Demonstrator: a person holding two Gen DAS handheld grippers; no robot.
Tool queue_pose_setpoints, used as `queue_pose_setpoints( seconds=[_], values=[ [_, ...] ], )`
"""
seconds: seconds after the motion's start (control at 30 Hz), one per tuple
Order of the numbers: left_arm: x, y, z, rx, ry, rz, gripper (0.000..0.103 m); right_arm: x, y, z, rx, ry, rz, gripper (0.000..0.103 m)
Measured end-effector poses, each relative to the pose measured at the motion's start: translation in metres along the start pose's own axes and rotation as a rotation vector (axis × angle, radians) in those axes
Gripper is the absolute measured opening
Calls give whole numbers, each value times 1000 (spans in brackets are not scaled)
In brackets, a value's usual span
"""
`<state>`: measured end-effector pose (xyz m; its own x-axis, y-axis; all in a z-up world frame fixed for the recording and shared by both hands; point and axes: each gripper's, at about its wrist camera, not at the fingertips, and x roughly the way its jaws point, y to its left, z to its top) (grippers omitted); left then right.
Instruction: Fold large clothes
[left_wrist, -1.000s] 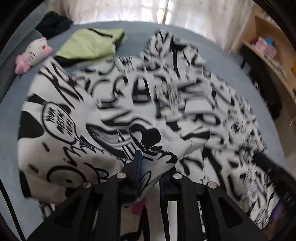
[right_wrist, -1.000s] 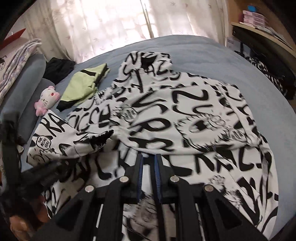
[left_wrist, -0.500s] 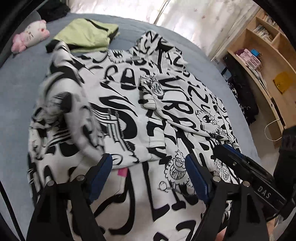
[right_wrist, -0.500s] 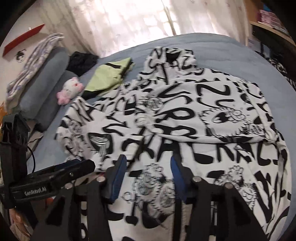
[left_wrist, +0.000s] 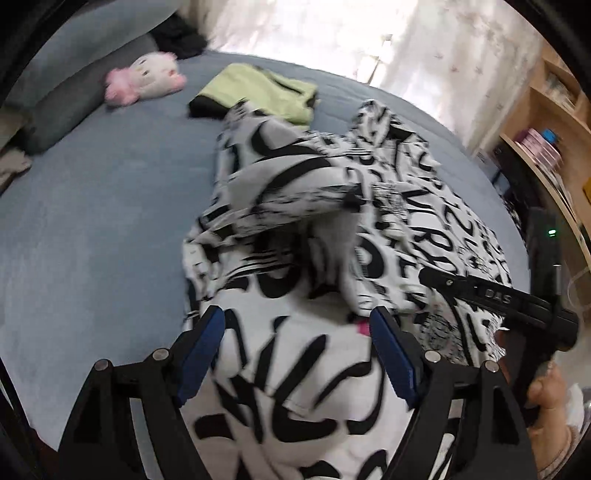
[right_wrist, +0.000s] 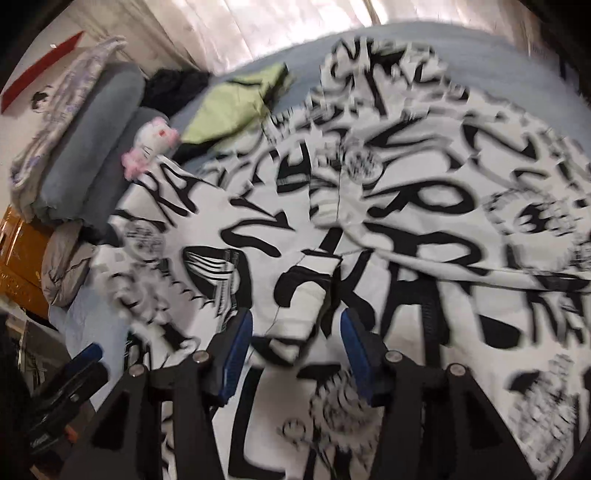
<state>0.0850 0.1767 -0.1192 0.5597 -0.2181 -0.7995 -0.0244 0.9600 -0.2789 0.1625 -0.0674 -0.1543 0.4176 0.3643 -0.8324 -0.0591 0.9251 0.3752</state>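
Hoodie (left_wrist: 369, 229) is spread on the bed (left_wrist: 103, 206), sleeve folded inward at 12 o'clock. Since a second ago both grippers, left (left_wrist: 297, 350) and right (right_wrist: 297, 343), have been opened; fingers apart, nothing held. Sleeve fold judged complete.

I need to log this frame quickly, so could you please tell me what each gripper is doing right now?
Left gripper: open, holding nothing, over the printed hoodie.
Right gripper: open, holding nothing, over the same hoodie.
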Motion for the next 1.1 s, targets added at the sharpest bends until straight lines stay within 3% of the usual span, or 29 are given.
queue_pose_setpoints(
  seconds=[0.13,0.17,0.23,0.27,0.33,0.4,0.57,0.63,0.7,0.8,0.87,0.9,1.03,1.1],
  values=[
    [11,17,3,-51,19,0,79,39,4,5,20,93,23,46],
    [14,19,3,-57,22,2,79,46,9,4,6,107,18,32],
    [20,23,3,-74,28,8,79,48,19,3,-21,109,25,23],
    [22,24,3,-80,31,11,79,41,31,5,-74,76,8,16],
    [27,28,3,-100,39,11,79,20,52,12,-178,-16,-30,12],
    [30,30,4,-114,47,6,79,-20,75,24,-275,-173,-57,8],
    [33,29,7,-121,38,14,79,-89,82,56,-311,-468,-166,3],
    [34,28,8,-122,41,13,79,-92,65,71,-265,-487,-212,3],
    [36,30,10,-118,44,13,79,-78,37,86,-191,-444,-258,4],
    [41,30,15,-118,52,23,79,-25,-12,97,-108,-281,-348,8],
    [42,32,21,-120,61,18,79,5,-42,95,-54,-156,-408,19],
    [43,32,25,-117,61,13,79,11,-53,93,-31,-134,-397,22],
    [48,38,50,-113,75,-10,79,4,-88,82,94,-138,-210,58],
    [55,42,66,-122,85,-14,79,-1,-94,81,126,-142,-162,64]
  ],
)
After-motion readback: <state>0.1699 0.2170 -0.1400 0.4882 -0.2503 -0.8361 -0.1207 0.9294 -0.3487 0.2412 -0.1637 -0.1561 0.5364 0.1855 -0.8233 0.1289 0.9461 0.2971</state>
